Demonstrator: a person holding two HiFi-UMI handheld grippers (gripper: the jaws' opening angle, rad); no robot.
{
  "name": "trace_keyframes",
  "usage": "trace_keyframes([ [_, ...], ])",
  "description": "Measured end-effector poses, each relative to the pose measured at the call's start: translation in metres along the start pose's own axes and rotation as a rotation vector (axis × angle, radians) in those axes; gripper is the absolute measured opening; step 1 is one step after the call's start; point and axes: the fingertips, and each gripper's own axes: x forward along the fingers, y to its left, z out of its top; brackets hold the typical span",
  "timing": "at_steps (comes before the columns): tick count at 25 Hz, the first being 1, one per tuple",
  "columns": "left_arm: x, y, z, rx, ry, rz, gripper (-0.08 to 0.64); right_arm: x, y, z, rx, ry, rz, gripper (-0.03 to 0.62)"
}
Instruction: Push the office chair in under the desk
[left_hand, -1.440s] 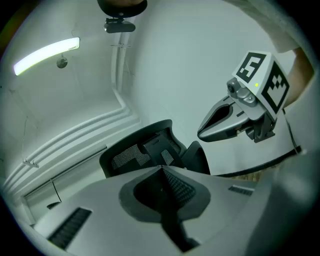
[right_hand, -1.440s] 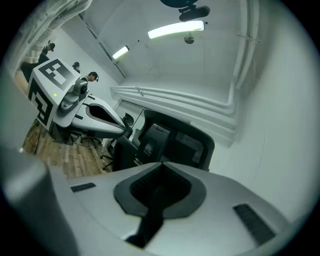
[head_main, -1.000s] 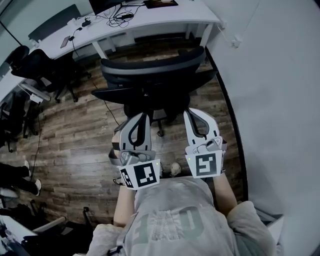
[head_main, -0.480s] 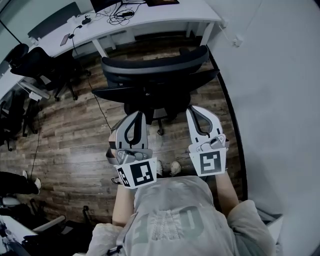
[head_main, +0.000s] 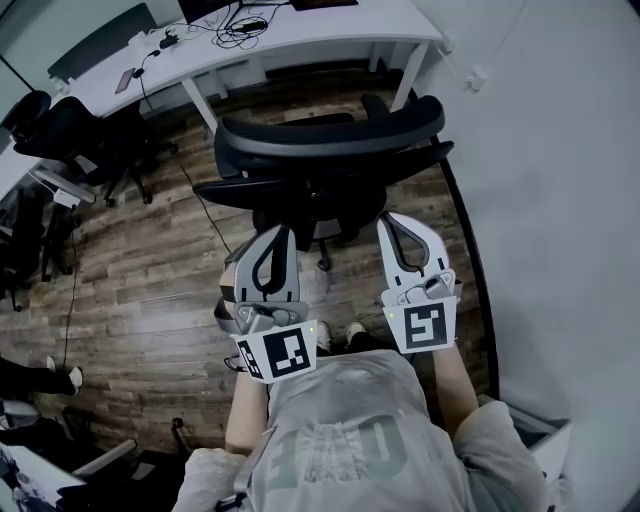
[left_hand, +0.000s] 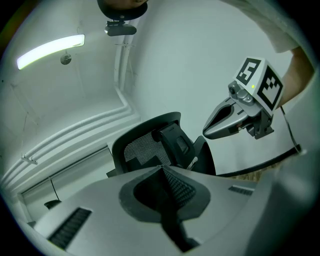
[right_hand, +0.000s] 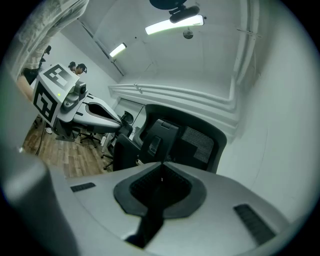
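The black office chair (head_main: 330, 145) stands on the wood floor just short of the white desk (head_main: 330, 30), its curved back towards me. My left gripper (head_main: 283, 232) and right gripper (head_main: 389, 220) point level at the chair's back from close behind, both shut and empty. I cannot tell whether they touch it. In the left gripper view the mesh chair back (left_hand: 150, 145) rises beyond the shut left gripper (left_hand: 161, 168), with the right gripper (left_hand: 235, 120) alongside. The right gripper view shows the chair (right_hand: 182, 137) ahead of the shut right gripper (right_hand: 161, 165) and the left gripper (right_hand: 95, 115) beside it.
A grey wall (head_main: 560, 200) runs close along the right side of the chair. Other black chairs (head_main: 70, 130) crowd the left by a second desk. Cables (head_main: 235, 30) and a phone (head_main: 128, 80) lie on the white desk. My shoes (head_main: 352, 332) show below the grippers.
The chair has shifted a little to the right, nearer the wall. My left gripper has edged along with it. The right gripper has hardly moved.
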Motion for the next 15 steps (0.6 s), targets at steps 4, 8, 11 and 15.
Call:
trace_keyframes([
  [4,0.004,0.01,-0.01,-0.007,-0.012,-0.019,0.014,0.007,-0.003,0.007,0.006,-0.008,-0.03,0.021],
  [8,0.016,0.013,-0.015,-0.02,-0.009,-0.027,0.014,0.013,-0.017,-0.005,0.044,0.0,-0.051,0.021],
  [11,0.031,0.018,-0.014,-0.012,-0.012,-0.019,0.014,0.025,-0.032,-0.018,0.028,0.008,-0.041,0.021],
  [15,0.05,0.026,-0.012,-0.007,0.003,0.014,0.014,0.039,-0.044,-0.027,-0.004,0.017,0.022,0.021],
])
